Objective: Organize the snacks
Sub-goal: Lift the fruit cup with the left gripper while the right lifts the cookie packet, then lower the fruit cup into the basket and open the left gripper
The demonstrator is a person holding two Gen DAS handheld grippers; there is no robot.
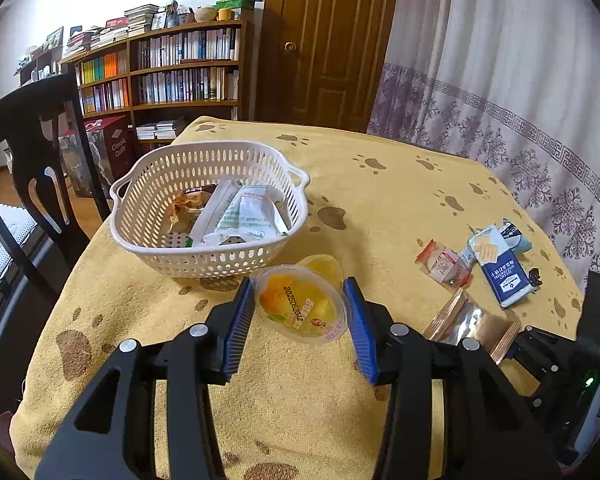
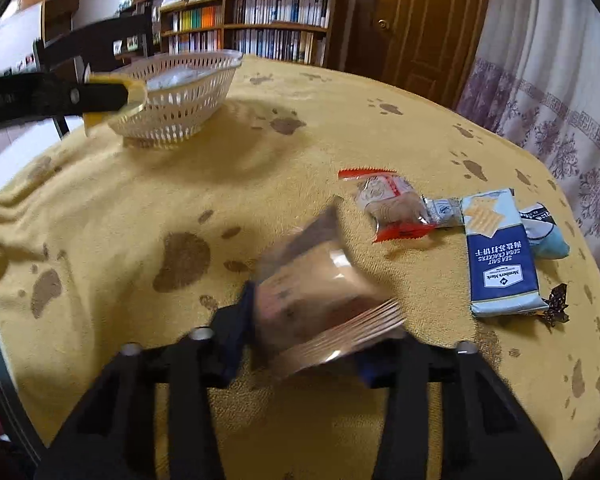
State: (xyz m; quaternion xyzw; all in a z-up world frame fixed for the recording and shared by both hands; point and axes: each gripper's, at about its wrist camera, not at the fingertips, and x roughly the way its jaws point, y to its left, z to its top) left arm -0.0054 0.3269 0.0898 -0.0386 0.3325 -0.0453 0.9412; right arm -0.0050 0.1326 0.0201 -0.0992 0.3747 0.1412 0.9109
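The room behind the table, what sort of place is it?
Most likely a home living or dining room: a full wooden bookshelf, a panelled wooden door, patterned curtains, and a table under a paw-print cloth.

The right hand-held gripper [image 2: 300, 340] clamps a blurred clear-wrapped snack packet [image 2: 320, 292] above the yellow tablecloth [image 2: 120, 220].

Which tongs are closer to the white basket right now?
Left. The left tongs, holding the jelly cup, sit just in front of the white basket. The right tongs, gripping a clear packet, are farther off.
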